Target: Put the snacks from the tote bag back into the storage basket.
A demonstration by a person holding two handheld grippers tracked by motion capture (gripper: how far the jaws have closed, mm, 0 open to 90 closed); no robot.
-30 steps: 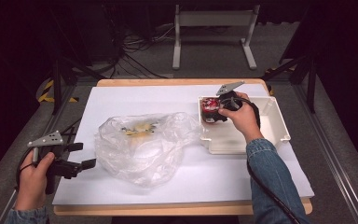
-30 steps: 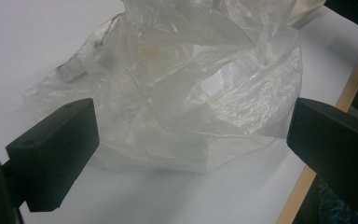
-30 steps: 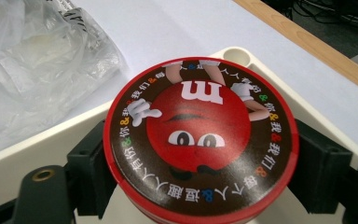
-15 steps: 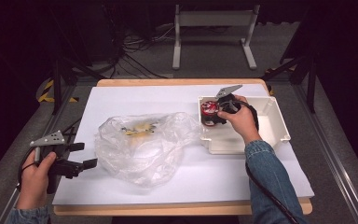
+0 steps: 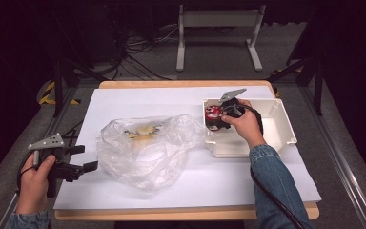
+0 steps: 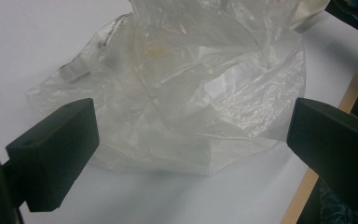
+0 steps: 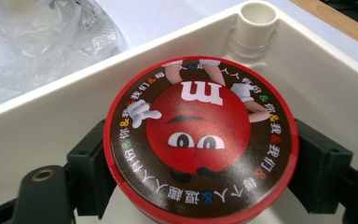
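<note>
Red and brown, the round candy tin [image 7: 200, 140] sits at the centre of my right gripper view, its printed lid facing the lens and both black jaws pressed against its sides, so my right gripper [image 5: 218, 118] is clamped on it. In the high view the tin [image 5: 213, 114] is at the left end of the white tray [image 5: 279, 125], right of centre, inside the tray walls. Apart from the tin, the tray floor I can see is bare, and a small round post [image 7: 259, 17] stands in its corner at the upper right of the right gripper view.

Left of the tray and touching its near corner lies a crumpled clear plastic bag [image 5: 145, 145] in the middle of the white sheet [image 5: 124, 102] that covers the wooden table [image 5: 181, 213]. Something pale yellow [image 5: 143, 132] is inside the bag; I cannot tell what it is.

My left gripper [image 5: 82, 161] is at the lower left of the high view, just beside the bag's left edge. In the left gripper view its jaws stand wide apart with nothing between them, the bag [image 6: 191, 88] lying beyond them.
</note>
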